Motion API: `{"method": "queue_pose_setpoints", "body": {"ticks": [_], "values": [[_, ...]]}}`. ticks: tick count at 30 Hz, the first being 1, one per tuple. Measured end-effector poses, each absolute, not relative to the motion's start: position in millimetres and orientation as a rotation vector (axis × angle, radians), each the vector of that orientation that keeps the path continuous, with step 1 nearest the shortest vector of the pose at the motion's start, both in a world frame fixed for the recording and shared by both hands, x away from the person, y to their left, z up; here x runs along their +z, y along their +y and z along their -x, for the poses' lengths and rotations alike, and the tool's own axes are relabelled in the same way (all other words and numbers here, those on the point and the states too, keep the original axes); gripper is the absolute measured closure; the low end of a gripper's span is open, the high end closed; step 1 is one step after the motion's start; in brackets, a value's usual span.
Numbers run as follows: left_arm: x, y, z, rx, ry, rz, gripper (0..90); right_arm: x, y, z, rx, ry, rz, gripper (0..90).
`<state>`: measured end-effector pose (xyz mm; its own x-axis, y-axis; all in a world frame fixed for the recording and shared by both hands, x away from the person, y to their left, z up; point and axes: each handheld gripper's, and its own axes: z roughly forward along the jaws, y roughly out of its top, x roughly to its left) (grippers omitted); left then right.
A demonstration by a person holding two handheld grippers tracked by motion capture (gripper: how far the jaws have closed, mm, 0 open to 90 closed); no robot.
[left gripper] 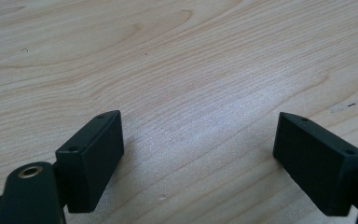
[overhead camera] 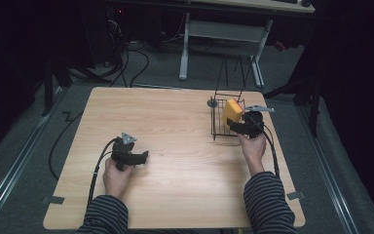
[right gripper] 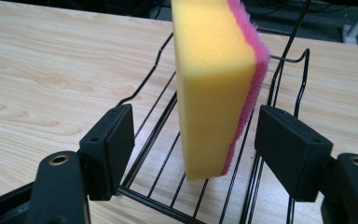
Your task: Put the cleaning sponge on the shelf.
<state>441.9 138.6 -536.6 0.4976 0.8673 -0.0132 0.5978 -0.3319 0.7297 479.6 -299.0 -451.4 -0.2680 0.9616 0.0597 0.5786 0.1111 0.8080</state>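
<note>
A pale wooden table carries a black wire rack near its far right edge, where a yellow sponge with a pink scouring face stands on edge between the bars. The right gripper sits at the rack's near side, its jaws spread to either side of the sponge with daylight showing on both flanks; they press on nothing, so the sponge appears released and left to stand on its own, tilted slightly. To finish the placing cleanly, the sound course is to draw that gripper straight back along its own line, jaws held wide, so neither pad brushes the sponge and tips it off the wires. The right hand reaches forward from a striped sleeve, wrist roughly level, gripper pointing at the rack. On the near left, the left hand rests its gripper low over bare wood, well apart from the rack, jaws wide and empty.
</note>
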Motion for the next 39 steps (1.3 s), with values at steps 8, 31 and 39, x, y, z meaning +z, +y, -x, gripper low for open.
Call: {"method": "queue_pose_setpoints", "body": {"ticks": [8, 31, 39], "values": [[-537, 139, -442, 0.503, 1.199, -2.056, 16.8, -440, -298, -468, 1.049, 1.905, -1.471, 27.9], [-537, 138, -442, 0.502, 1.200, -2.055, 16.8, -411, -306, -414, 1.156, 1.881, -1.394, 34.2], [-537, 138, -442, 0.502, 1.200, -2.055, 16.8, -414, -318, -394, 1.184, 1.846, -1.409, 36.3]]}}
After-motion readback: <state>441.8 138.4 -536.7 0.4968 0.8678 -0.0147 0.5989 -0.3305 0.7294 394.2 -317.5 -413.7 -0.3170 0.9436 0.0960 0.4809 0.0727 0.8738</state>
